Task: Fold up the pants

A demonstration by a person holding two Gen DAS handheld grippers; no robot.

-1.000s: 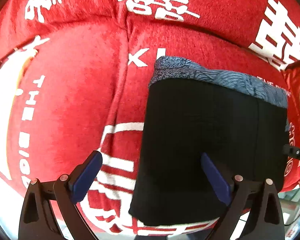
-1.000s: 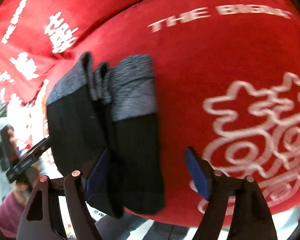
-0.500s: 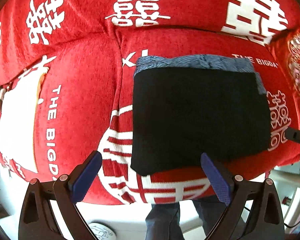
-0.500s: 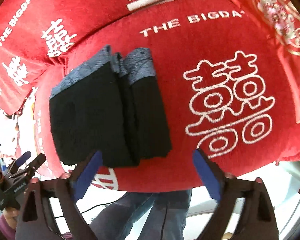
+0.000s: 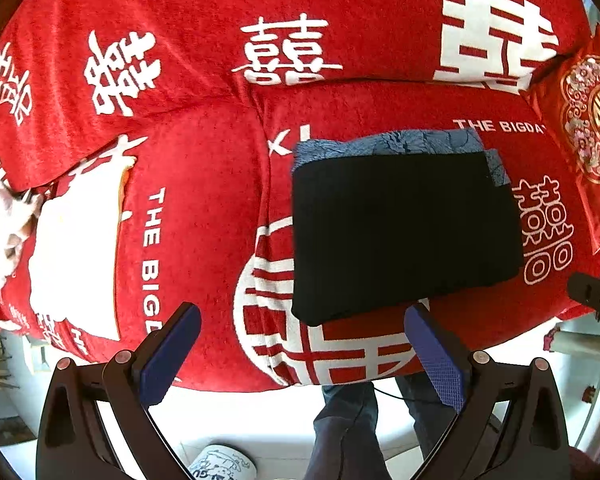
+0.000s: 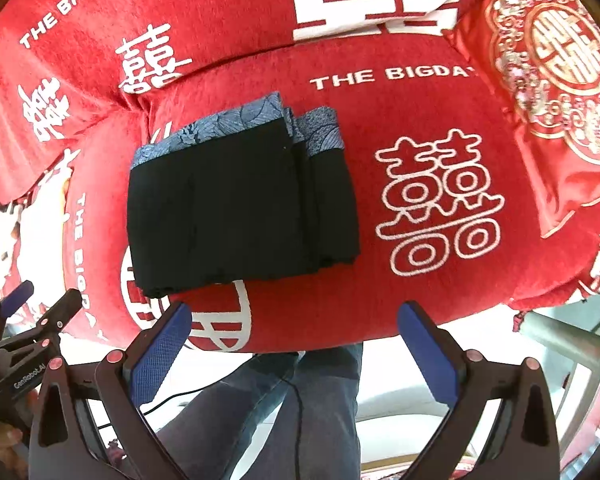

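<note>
Right wrist view, folded black pants (image 6: 240, 208) on red sofa cushion (image 6: 440, 312), jaws wide apart

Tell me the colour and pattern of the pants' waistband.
Grey-blue waistband with a leafy line print; clearest in the right wrist view.

Black pants (image 6: 240, 208), folded flat, blue patterned waistband; lying on red cushion (image 6: 400, 280)

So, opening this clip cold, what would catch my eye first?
The bright red sofa cover with big white characters fills both views. On its seat cushion lies a neat black stack, the folded pants, with a blue patterned band along the far edge. Both grippers, left and right, hang open above it, empty.
</note>
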